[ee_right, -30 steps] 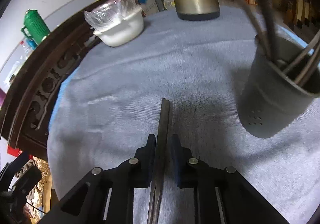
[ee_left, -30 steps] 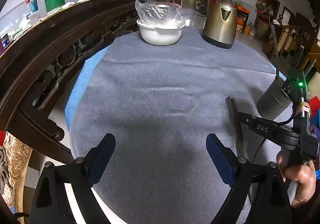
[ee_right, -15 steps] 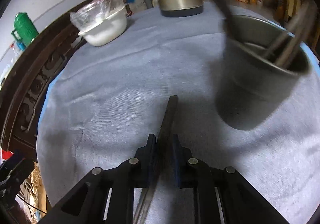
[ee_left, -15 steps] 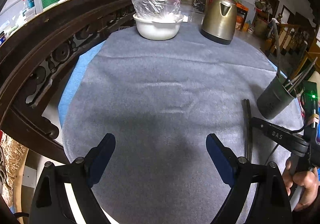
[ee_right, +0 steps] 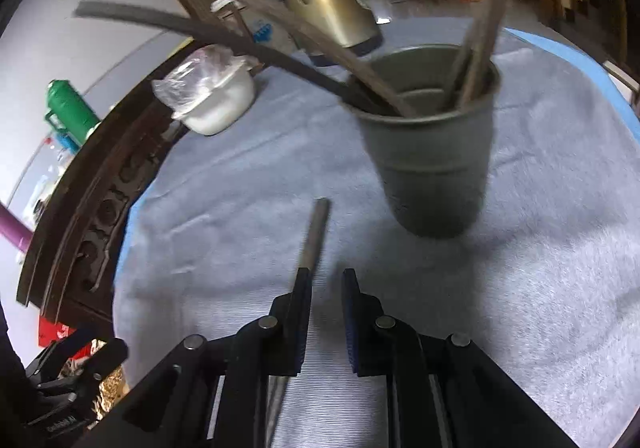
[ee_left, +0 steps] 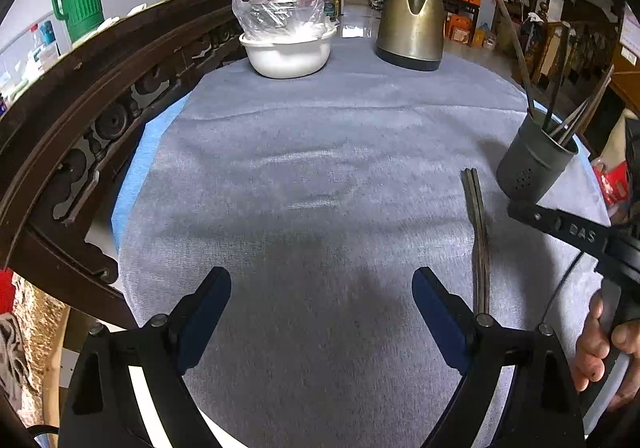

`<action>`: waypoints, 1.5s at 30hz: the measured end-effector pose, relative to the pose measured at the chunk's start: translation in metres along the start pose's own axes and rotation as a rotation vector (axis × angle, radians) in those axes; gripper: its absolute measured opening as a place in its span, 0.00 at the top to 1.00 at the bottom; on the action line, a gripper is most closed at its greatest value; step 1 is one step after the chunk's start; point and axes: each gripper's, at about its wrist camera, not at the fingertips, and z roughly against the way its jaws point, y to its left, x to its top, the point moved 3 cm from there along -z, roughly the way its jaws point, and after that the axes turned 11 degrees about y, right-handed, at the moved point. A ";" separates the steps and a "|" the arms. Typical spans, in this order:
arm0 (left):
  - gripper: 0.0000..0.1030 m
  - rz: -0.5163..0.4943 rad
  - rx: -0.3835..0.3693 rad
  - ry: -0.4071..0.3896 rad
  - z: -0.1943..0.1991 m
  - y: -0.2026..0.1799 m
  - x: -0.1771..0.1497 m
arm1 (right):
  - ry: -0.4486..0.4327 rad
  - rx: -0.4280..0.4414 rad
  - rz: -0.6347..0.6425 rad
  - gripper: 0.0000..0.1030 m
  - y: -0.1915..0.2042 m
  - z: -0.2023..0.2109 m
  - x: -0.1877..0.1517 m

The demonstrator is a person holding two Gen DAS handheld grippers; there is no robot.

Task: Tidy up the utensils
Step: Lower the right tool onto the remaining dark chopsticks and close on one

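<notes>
Right gripper [ee_right: 326,280] near holder [ee_right: 434,151], jaws slightly apart; chopsticks [ee_right: 314,234] against left pad only, grip looked lost, prob. lying on cloth [ee_right: 520,288]. Left gripper [ee_left: 322,296] wide apart, empty, parked clear.

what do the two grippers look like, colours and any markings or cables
Both are black plastic with dark blue finger pads and round silver bolts. The left gripper has white strips low on its frame. The right gripper carries raised lettering on its side, seen from the left wrist, and a thin black cable.
</notes>
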 end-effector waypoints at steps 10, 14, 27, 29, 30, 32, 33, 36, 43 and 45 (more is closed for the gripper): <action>0.11 0.008 0.021 0.002 0.001 0.001 -0.002 | 0.068 -0.011 0.056 0.80 0.025 -0.034 -0.001; 0.11 0.013 0.022 0.008 -0.001 0.002 -0.002 | 0.079 0.120 0.078 0.80 0.036 -0.033 -0.007; 0.11 -0.010 0.020 0.021 -0.004 -0.009 -0.002 | -0.005 0.125 0.045 0.80 0.015 -0.005 -0.011; 0.11 -0.010 0.001 0.031 -0.007 -0.012 -0.002 | -0.014 0.126 0.039 0.80 0.008 -0.004 -0.014; 0.11 -0.011 -0.014 0.034 -0.010 -0.014 0.000 | -0.012 0.130 0.033 0.80 0.005 -0.004 -0.015; 0.11 -0.019 -0.036 0.044 -0.018 -0.019 0.005 | -0.009 0.133 0.020 0.80 -0.001 -0.004 -0.018; 0.11 -0.020 -0.048 0.053 -0.022 -0.021 0.007 | -0.010 0.127 0.019 0.80 -0.003 -0.004 -0.019; 0.11 -0.011 -0.091 0.067 -0.033 -0.027 0.019 | -0.026 0.091 0.022 0.80 -0.010 0.001 -0.021; 0.11 -0.066 -0.096 0.103 -0.058 -0.060 0.040 | -0.042 0.071 0.001 0.80 -0.030 0.009 -0.023; 0.11 -0.099 -0.086 0.115 -0.064 -0.068 0.040 | -0.045 0.072 -0.010 0.80 -0.036 0.011 -0.023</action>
